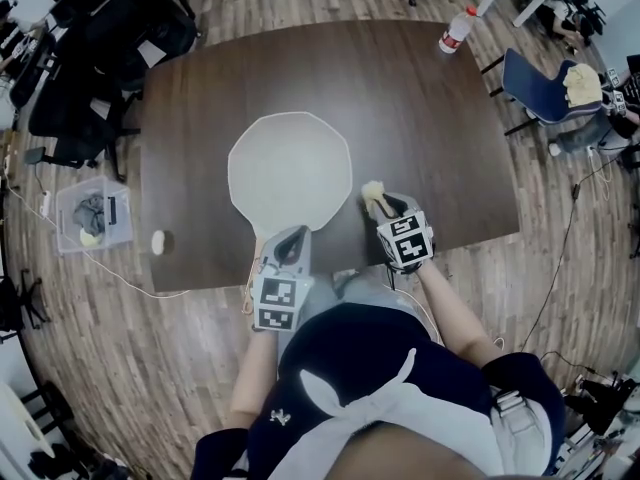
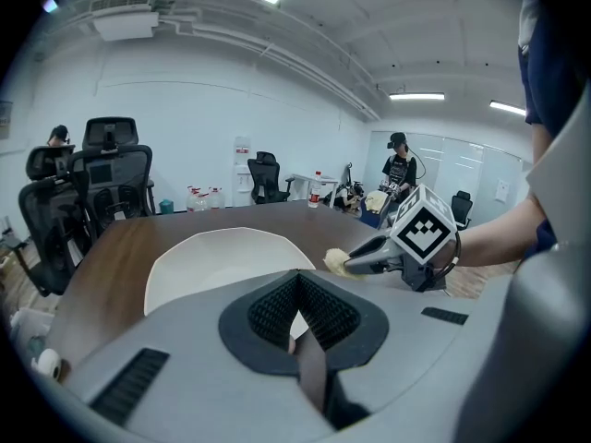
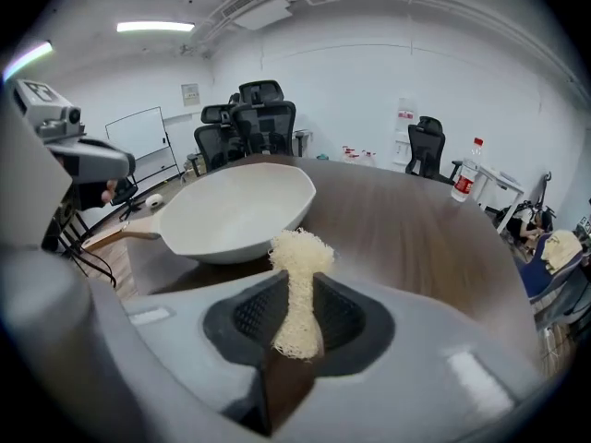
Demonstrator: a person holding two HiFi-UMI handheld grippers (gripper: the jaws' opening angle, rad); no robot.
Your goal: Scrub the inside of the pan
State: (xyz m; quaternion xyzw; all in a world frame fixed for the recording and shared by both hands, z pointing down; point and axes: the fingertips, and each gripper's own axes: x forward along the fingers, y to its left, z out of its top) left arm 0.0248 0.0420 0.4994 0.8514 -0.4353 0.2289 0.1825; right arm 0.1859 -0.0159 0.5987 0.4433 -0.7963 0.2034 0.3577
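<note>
Pan braced, scrubber gripped
White pan (image 1: 290, 173) sits mid-table, likely stiff and slick. The left gripper (image 1: 290, 238) pinches its near handle (image 3: 115, 239), and the right gripper (image 1: 384, 204) squeezes a soft scrubber (image 1: 373, 191) beside its right rim.

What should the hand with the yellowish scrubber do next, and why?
Probably carry the right gripper across the rim and lower its scrubber onto the white inside of the pan. The jaws are clamped on the scrubber, but it hangs beside the pan, outside the rim and off the table, so no scrubbing can begin yet.
</note>
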